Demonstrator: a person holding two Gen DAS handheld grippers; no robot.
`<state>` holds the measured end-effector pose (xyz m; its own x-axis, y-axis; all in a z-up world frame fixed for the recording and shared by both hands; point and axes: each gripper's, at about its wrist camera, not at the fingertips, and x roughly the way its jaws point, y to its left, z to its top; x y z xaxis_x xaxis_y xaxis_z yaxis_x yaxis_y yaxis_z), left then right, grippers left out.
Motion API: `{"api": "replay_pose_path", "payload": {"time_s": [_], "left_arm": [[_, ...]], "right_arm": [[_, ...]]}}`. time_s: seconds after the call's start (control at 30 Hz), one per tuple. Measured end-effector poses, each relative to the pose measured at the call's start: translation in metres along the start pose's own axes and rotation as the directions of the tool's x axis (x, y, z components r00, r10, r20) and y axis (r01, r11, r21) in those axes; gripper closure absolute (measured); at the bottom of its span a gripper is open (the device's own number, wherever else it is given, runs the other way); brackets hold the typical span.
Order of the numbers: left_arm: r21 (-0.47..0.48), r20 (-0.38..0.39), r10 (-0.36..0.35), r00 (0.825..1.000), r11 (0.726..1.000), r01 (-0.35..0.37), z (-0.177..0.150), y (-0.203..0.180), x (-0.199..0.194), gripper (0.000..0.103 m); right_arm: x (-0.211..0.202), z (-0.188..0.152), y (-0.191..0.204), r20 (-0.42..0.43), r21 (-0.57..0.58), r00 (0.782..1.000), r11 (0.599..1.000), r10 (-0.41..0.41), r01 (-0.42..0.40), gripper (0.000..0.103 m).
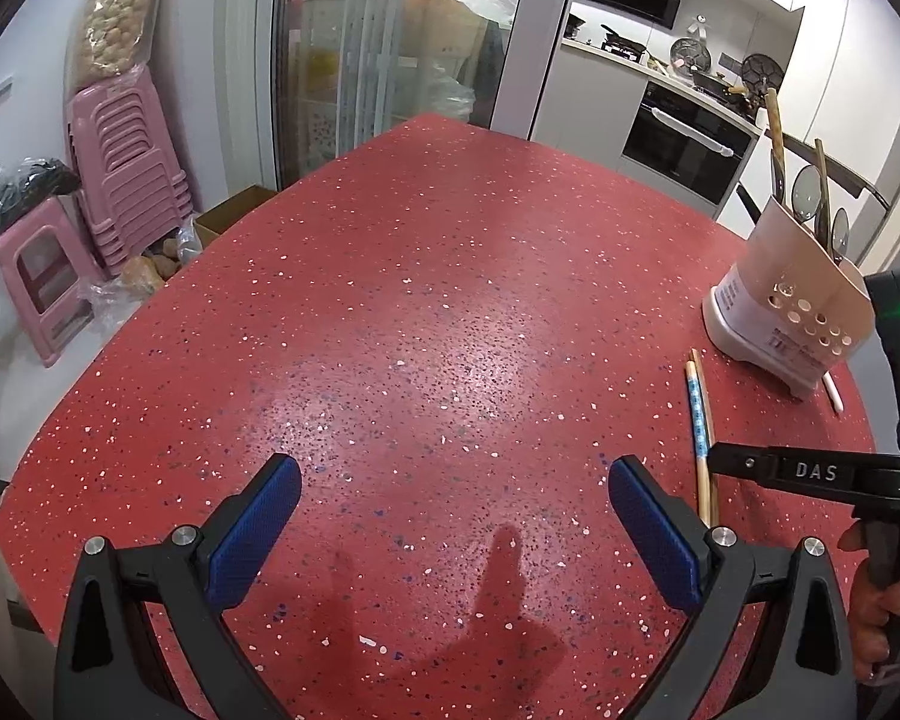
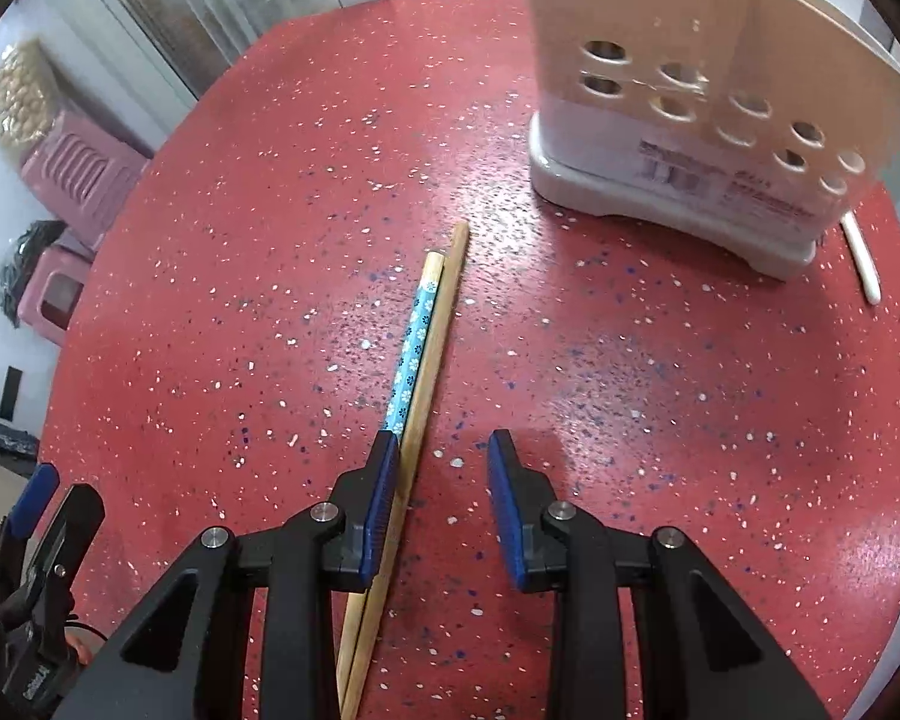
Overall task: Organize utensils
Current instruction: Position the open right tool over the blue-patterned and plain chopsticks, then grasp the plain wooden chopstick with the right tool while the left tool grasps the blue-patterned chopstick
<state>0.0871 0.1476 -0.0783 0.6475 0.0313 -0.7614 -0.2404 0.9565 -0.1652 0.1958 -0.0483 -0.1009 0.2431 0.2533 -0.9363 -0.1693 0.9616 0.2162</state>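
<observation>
In the left wrist view, the left gripper [image 1: 455, 483] hangs over the red speckled table [image 1: 426, 276] with its jaws spread wide and nothing between the blue pads [image 1: 258, 531]. Ahead of it the table surface is bare red. To the far right stands the white utensil holder [image 1: 792, 306], with round holes in its side; a wooden handle [image 1: 774, 120] and several dark spoons [image 1: 807, 192] stick up out of it. Just left of the holder's foot lie the two chopsticks [image 1: 702, 426] side by side, one with a blue patterned sleeve. A white stick [image 1: 833, 395] lies at the holder's right foot. The right gripper [image 1: 810, 474] reaches in from the right edge (its black body crosses over the chopsticks' near part). Beyond the table, at far left, are stacked pink stools [image 1: 126, 174].

In the right wrist view, the right gripper [image 2: 444, 480] sits low over the table [image 2: 270, 240], its jaws partly spread and not pinching anything. The chopsticks [image 2: 426, 336] run from near to far just beside the inner face of the left blue pad [image 2: 384, 504]; whether the pad touches them cannot be told. The right pad stands apart from them over bare table. The utensil holder [image 2: 690, 120] stands at far right, well apart from the chopsticks' far tips. The white stick [image 2: 864, 264] lies just right of its base.
</observation>
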Motion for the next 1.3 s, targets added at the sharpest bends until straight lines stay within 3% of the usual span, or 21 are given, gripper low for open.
{"api": "replay_pose_path", "payload": {"time_s": [0.27, 0.33, 0.4, 0.57, 0.7, 0.73, 0.77, 0.87, 1.0, 1.1, 1.17, 1.2, 1.3], "left_arm": [[-0.008, -0.002, -0.005, 1.000, 1.000, 0.005, 0.001, 0.003, 0.000, 0.000], [-0.005, -0.005, -0.005, 1.000, 1.000, 0.005, 0.001, 0.002, 0.000, 0.000], [0.003, -0.009, -0.006, 1.000, 1.000, 0.006, 0.001, 0.001, 0.001, 0.000], [0.004, -0.017, -0.003, 1.000, 1.000, 0.003, 0.001, -0.003, 0.003, 0.000], [0.013, -0.024, -0.003, 1.000, 1.000, 0.003, 0.000, -0.008, 0.005, 0.000], [0.014, -0.026, -0.004, 1.000, 1.000, 0.004, 0.000, -0.010, 0.006, 0.000], [0.015, -0.028, -0.007, 1.000, 1.000, 0.008, 0.000, -0.011, 0.007, 0.000], [0.026, -0.032, -0.019, 0.999, 0.999, 0.020, -0.001, -0.016, 0.006, 0.000], [0.060, -0.042, -0.019, 0.999, 0.998, 0.022, -0.004, -0.025, 0.008, 0.000], [0.069, -0.069, -0.031, 0.997, 0.997, 0.036, -0.004, -0.033, 0.015, 0.000], [0.087, -0.093, -0.043, 0.995, 0.995, 0.051, -0.004, -0.042, 0.020, 0.000], [0.102, -0.103, -0.039, 0.994, 0.994, 0.049, -0.005, -0.046, 0.022, 0.000], [0.131, -0.130, -0.027, 0.991, 0.990, 0.044, -0.006, -0.056, 0.028, 0.000]], "right_arm": [[0.010, 0.002, 0.029, 0.005, -0.045, 1.000, 0.999, -0.024, 0.025, 0.072], [0.010, 0.001, 0.029, 0.011, -0.049, 1.000, 0.998, -0.027, 0.027, 0.081], [0.008, -0.002, 0.025, 0.014, -0.052, 1.000, 0.998, -0.026, 0.027, 0.083], [0.006, -0.005, 0.002, 0.021, 0.039, 0.992, 0.992, 0.123, -0.124, 0.083], [0.003, -0.004, 0.001, 0.016, -0.016, 0.996, 0.997, 0.082, -0.082, 0.084], [0.002, -0.004, 0.005, 0.018, -0.047, 0.998, 0.997, 0.054, -0.053, 0.096], [0.001, -0.005, 0.007, 0.013, -0.067, 0.999, 0.997, 0.043, -0.042, 0.101], [-0.006, -0.011, 0.000, 0.004, -0.074, 0.998, 0.995, 0.065, -0.064, 0.102], [-0.015, -0.019, -0.020, 0.010, -0.055, 0.999, 0.998, 0.031, -0.030, 0.102], [-0.021, -0.019, -0.028, 0.014, -0.034, 0.996, 0.995, 0.092, -0.092, 0.099], [-0.021, -0.016, -0.029, 0.010, -0.009, 0.993, 0.993, 0.118, -0.118, 0.079], [-0.021, -0.014, -0.032, 0.011, 0.001, 0.992, 0.992, 0.129, -0.129, 0.065], [-0.018, -0.005, -0.023, 0.020, 0.001, 0.992, 0.992, 0.125, -0.125, 0.064]]}}
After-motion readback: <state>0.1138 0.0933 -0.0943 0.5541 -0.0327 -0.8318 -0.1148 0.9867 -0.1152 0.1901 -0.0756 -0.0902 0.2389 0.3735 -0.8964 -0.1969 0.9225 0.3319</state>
